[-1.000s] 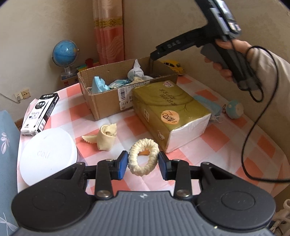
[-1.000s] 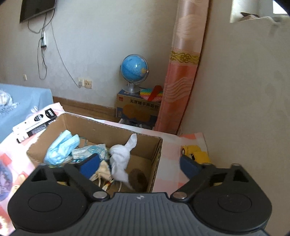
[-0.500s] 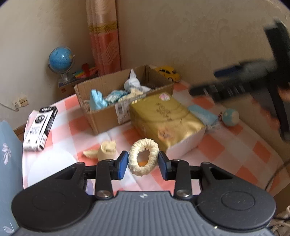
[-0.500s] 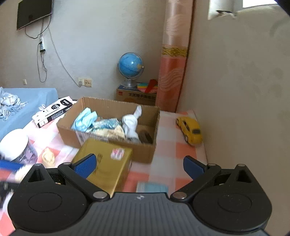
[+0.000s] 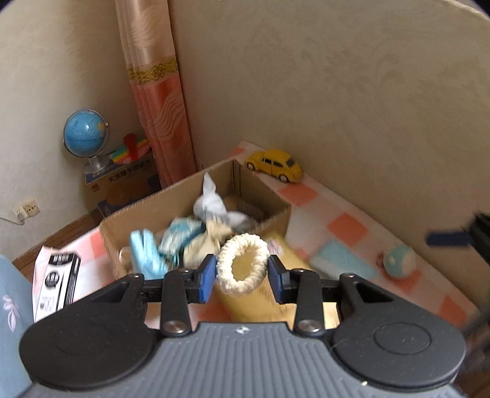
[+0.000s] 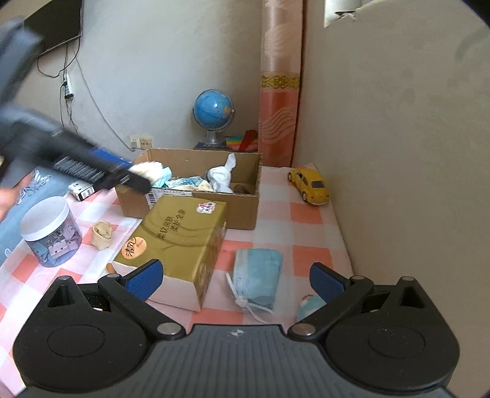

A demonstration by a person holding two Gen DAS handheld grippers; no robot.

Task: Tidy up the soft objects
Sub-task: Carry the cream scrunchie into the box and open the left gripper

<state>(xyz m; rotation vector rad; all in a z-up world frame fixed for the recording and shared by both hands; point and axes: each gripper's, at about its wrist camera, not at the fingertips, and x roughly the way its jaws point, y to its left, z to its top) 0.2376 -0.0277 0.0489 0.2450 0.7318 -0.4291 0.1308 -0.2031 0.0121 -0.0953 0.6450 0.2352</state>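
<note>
Walls: plain beige plaster wall (image 6: pixel 398 122), right half.
Curtain: salmon patterned fabric curtain (image 6: pixel 280 91), upper centre.
Screen: dark wall-mounted screen (image 6: pixel 58 27), upper left.

Tissue pack (image 6: pixel 174 242) before cardboard box (image 6: pixel 196 202)

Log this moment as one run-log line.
left hand-held gripper: shut on cream scrunchie, above cardboard box | right hand-held gripper: open, above blue mask
</note>
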